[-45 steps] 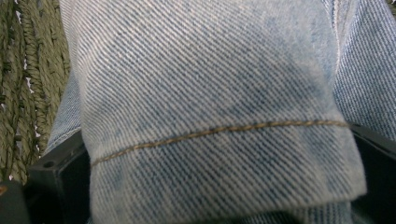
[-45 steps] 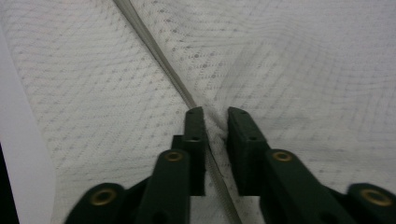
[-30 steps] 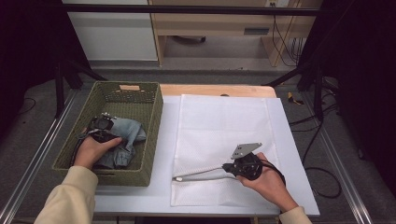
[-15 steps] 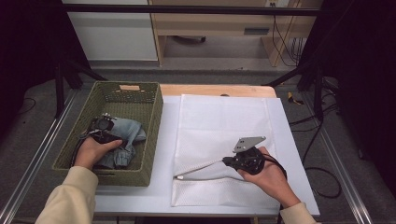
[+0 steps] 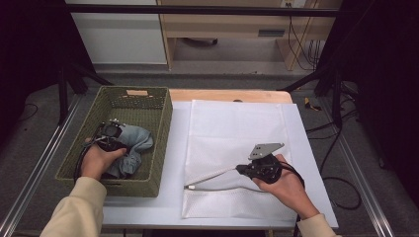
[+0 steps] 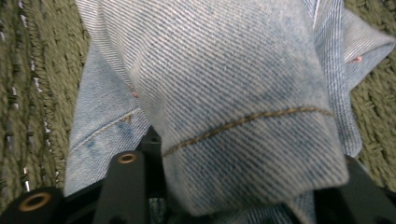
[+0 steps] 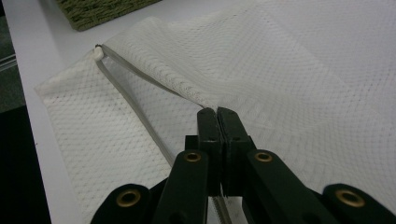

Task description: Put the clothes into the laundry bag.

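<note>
Here right hand-held gripper (image 7: 217, 112) pinched on mesh bag (image 7: 289, 70) edge; left hand-held gripper (image 5: 111, 136) touching denim (image 6: 224, 93).

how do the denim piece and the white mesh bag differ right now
The denim piece is blue, bunched up inside the green basket; the white mesh bag lies spread flat on the table. The denim is heavy twill, the bag open netting with a zipper. Each is gripped: left gripper on denim, right gripper on bag.
</note>
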Available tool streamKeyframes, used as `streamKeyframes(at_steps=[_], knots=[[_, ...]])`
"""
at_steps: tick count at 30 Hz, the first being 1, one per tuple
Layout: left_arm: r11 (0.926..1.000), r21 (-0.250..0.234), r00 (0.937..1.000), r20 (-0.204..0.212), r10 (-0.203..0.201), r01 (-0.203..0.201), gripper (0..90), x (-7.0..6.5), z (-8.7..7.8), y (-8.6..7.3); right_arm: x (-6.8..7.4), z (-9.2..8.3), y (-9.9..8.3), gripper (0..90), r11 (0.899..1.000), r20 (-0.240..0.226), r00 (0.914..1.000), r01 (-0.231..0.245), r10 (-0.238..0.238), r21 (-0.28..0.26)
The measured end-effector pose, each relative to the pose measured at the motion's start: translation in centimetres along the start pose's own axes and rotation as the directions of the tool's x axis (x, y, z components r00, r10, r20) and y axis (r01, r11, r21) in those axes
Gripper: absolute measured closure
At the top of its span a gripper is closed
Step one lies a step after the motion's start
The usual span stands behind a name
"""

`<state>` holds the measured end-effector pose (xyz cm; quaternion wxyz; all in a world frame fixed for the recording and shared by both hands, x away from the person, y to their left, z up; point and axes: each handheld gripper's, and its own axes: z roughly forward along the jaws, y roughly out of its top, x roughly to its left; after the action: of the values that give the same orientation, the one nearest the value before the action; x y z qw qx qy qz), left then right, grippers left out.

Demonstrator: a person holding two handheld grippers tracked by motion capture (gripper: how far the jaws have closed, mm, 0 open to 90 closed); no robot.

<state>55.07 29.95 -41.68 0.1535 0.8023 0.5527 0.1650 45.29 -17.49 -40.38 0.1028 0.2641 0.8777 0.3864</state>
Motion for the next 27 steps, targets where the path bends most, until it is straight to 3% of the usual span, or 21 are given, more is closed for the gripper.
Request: streamKeyframes(at_steps=[2, 6, 16, 24, 27], knots=[[0.9999, -0.01, 0.9999, -0.011, 0.001, -0.001, 51.5, -0.1, -0.5, 0.2, 0.0, 0.0, 0.0, 89.2, 1.0, 0.0, 1.0, -0.004, 0.004, 0.0], [0.9972, -0.075, 1.0, -0.006, 0.001, -0.001, 52.3, -0.3, -1.8, 0.5, -0.2, -0.3, 0.3, 89.2, 1.0, -0.005, 1.0, 0.0, 0.0, 0.002], [0.9766, -0.215, 1.0, 0.0, 0.009, -0.009, 52.4, -0.9, -4.6, 0.4, -0.4, -1.9, 1.7, 89.3, 0.999, -0.005, 1.0, 0.008, -0.008, -0.033], [0.942, -0.336, 0.9999, -0.01, 0.001, -0.004, 52.3, -0.9, -7.5, -0.3, -0.5, -1.9, 1.9, 89.2, 0.999, -0.02, 0.9998, -0.001, 0.0, -0.044], [0.9239, -0.383, 0.9998, -0.018, 0.0, -0.006, 52.3, -1.1, -8.6, -0.6, -0.5, -2.0, 2.1, 89.2, 0.999, -0.03, 0.9995, -0.008, 0.006, -0.052]])
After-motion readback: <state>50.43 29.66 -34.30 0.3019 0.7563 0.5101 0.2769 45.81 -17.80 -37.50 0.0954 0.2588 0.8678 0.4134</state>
